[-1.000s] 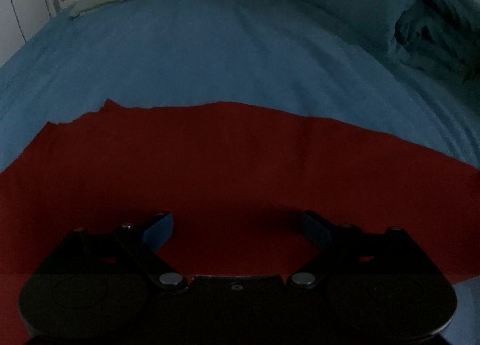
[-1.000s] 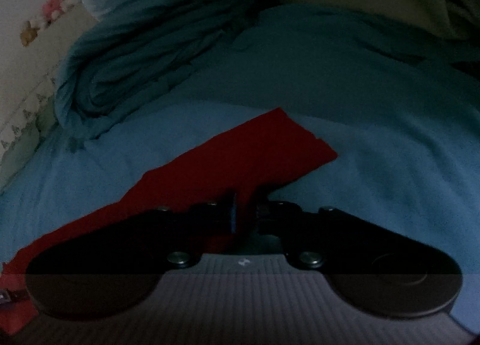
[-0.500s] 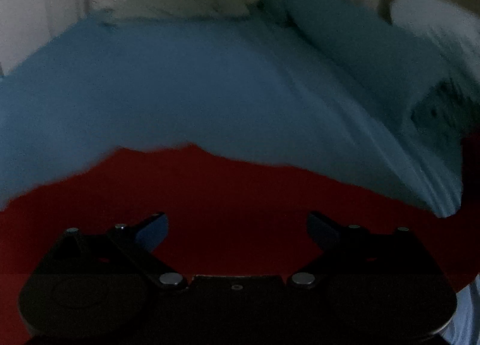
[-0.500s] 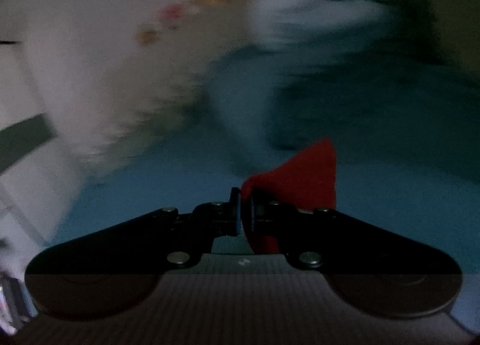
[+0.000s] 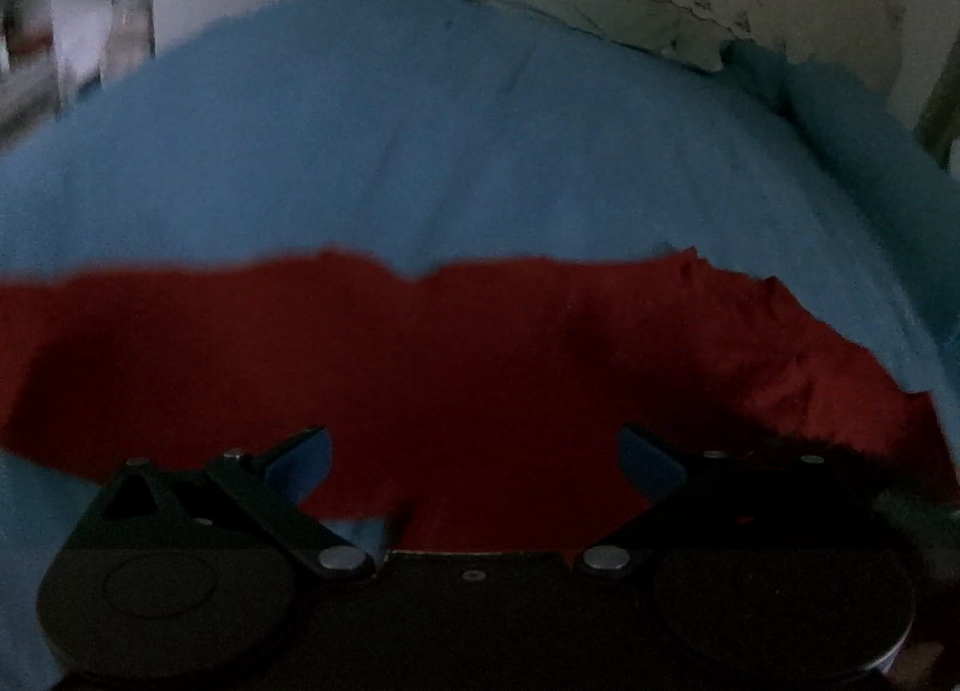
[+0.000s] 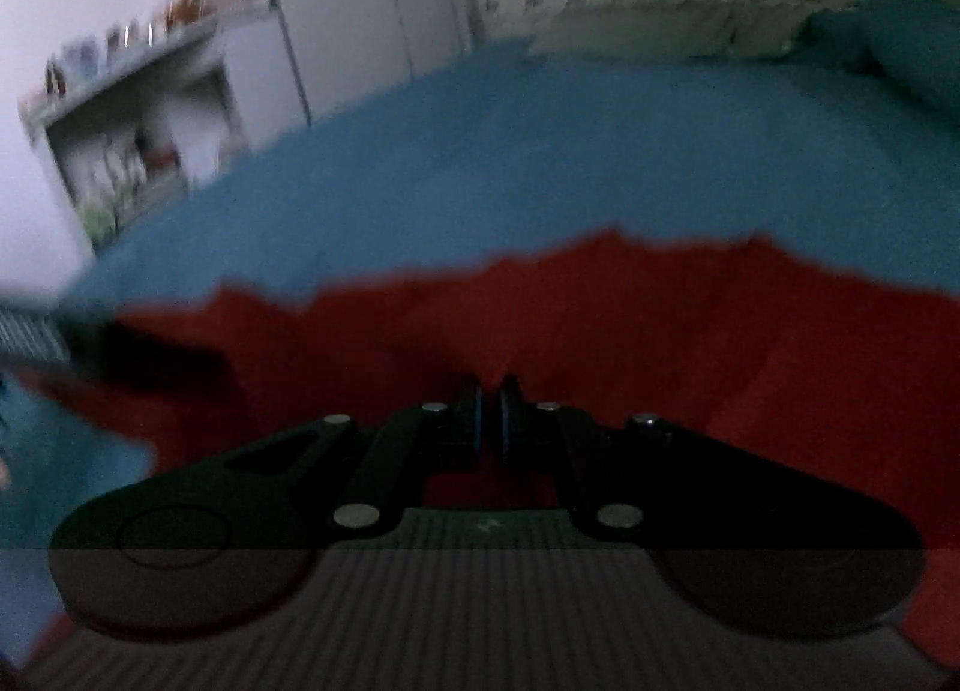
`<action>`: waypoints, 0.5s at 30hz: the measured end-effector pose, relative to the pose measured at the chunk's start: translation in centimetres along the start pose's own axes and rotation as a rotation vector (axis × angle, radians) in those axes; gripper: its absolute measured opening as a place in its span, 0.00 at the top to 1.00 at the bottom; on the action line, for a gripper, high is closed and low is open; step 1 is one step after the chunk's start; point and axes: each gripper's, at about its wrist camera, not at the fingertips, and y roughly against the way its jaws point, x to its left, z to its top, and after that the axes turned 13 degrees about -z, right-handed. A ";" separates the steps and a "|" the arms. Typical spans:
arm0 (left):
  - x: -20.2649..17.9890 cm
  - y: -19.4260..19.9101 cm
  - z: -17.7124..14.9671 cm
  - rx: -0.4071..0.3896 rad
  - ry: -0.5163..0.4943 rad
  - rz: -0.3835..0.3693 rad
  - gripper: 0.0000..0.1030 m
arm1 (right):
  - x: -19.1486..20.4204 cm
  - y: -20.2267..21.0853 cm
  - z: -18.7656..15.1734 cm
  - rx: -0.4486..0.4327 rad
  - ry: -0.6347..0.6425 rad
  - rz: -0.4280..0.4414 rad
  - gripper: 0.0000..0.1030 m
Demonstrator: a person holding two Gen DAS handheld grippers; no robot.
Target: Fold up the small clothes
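A red cloth (image 5: 456, 355) lies on the blue bed sheet (image 5: 420, 138). In the left wrist view my left gripper (image 5: 474, 451) hovers over its near part with the jaws wide apart and nothing between them. The cloth's right end is rumpled and raised. In the right wrist view my right gripper (image 6: 491, 409) is shut on a fold of the red cloth (image 6: 750, 343), which spreads to both sides beneath it. A dark shape at the left of that view is probably the left gripper (image 6: 144, 355).
A pale green pillow (image 5: 600, 6) and a lace-edged cover lie at the head of the bed. A teal duvet (image 5: 852, 126) is bunched at the right. White cabinets and a shelf (image 6: 138, 120) stand beyond the bed's left edge.
My right gripper has swung left across the bed with the red cloth's corner in it, folding the cloth over. My left gripper has turned left and stayed open over the cloth.
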 end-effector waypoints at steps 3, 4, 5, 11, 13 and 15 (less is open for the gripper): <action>0.8 0.0 -0.6 0.014 0.032 -0.041 0.00 | 0.4 -0.4 -1.3 -0.012 0.040 -0.013 0.76; 0.2 -0.3 -0.2 0.020 0.029 -0.051 0.00 | 0.3 -0.2 -1.1 -0.011 0.052 -0.006 0.73; -0.4 -0.5 -0.2 0.025 0.023 -0.063 0.00 | 0.4 0.0 -0.9 -0.012 0.076 -0.007 0.67; -3.0 -1.4 -0.5 0.021 0.032 -0.223 0.02 | -1.0 5.7 -0.8 -0.118 0.264 -0.018 0.11; -4.2 -2.6 -0.5 0.031 0.036 -0.258 0.03 | -2.3 8.0 -1.2 -0.125 0.279 -0.035 0.11; -5.4 -4.1 -0.7 0.035 0.050 -0.283 0.10 | -4.1 9.5 -1.9 -0.104 0.253 -0.050 0.11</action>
